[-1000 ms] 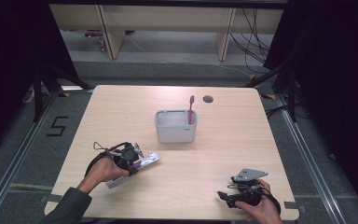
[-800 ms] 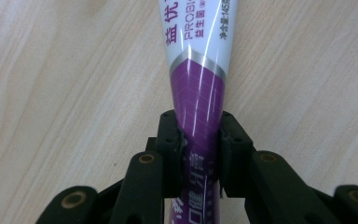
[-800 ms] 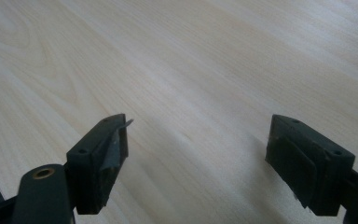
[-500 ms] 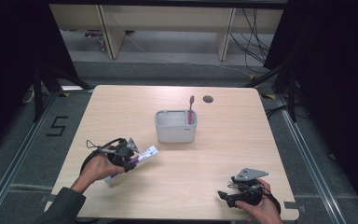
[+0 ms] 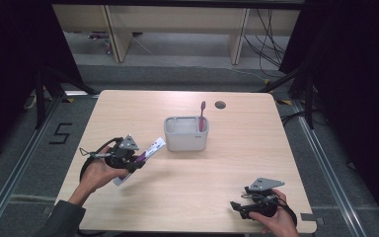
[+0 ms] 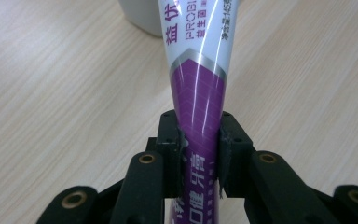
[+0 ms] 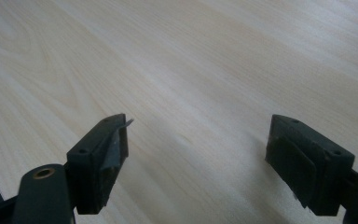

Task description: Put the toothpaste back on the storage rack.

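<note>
1. Clearly, the left gripper (image 5: 139,162) sat at the lower left of the high view, its jaws clamped on a white-and-purple toothpaste tube (image 5: 140,159).
2. Its own view showed both pads (image 6: 182,154) pressing the tube's (image 6: 198,98) purple part, the white end pointing toward the frame's top edge.
3. Seen from above, the tube tilted up to the right, its tip near the grey bin (image 5: 186,133) at frame centre, apart from it.
4. A pink toothbrush (image 5: 202,116) stood upright in the bin's right side.
5. At lower right, the right gripper (image 5: 241,207) rested low over the table (image 5: 256,143), jaws wide apart with nothing between them.
</note>
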Motion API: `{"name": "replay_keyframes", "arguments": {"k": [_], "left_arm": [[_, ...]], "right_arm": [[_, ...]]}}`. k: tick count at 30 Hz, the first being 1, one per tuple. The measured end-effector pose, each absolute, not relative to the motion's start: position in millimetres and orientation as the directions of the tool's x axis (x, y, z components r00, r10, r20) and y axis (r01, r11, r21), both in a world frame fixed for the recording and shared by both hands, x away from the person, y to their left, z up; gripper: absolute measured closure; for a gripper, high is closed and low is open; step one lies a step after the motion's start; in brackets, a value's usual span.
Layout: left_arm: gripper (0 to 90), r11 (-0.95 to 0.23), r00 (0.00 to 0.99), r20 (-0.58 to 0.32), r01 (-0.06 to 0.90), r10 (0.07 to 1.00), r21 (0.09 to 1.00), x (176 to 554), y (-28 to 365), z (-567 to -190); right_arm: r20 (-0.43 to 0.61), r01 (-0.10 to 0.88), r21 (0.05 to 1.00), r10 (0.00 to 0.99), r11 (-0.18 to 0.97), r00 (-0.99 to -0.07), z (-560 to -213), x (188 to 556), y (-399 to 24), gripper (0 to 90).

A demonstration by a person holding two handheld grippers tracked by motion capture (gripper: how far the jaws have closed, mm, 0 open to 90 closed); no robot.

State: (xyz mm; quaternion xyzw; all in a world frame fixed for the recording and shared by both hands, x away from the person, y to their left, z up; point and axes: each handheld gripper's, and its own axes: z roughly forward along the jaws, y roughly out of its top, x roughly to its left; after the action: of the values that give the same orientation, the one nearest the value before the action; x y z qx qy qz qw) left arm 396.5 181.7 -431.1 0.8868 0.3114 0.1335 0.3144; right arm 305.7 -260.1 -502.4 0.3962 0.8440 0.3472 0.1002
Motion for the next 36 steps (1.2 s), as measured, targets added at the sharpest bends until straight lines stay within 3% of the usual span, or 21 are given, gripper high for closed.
{"name": "replay_keyframes", "arguments": {"k": [17,36], "left_arm": [[73.7,-0.42,0.714,0.012,0.398,0.7,0.816,404.9,174.4,-404.7],[73.6,-0.261,0.655,-0.014,0.32,0.755,0.911,427.6,154.8,-383.1]], "right_arm": [[0.106,0.595,0.673,0.739,0.44,-0.666,-501.8,306.2,-261.1,21.9],[0.121,0.609,0.666,0.743,0.43,-0.658,-501.4,305.1,-260.5,21.9]]}}
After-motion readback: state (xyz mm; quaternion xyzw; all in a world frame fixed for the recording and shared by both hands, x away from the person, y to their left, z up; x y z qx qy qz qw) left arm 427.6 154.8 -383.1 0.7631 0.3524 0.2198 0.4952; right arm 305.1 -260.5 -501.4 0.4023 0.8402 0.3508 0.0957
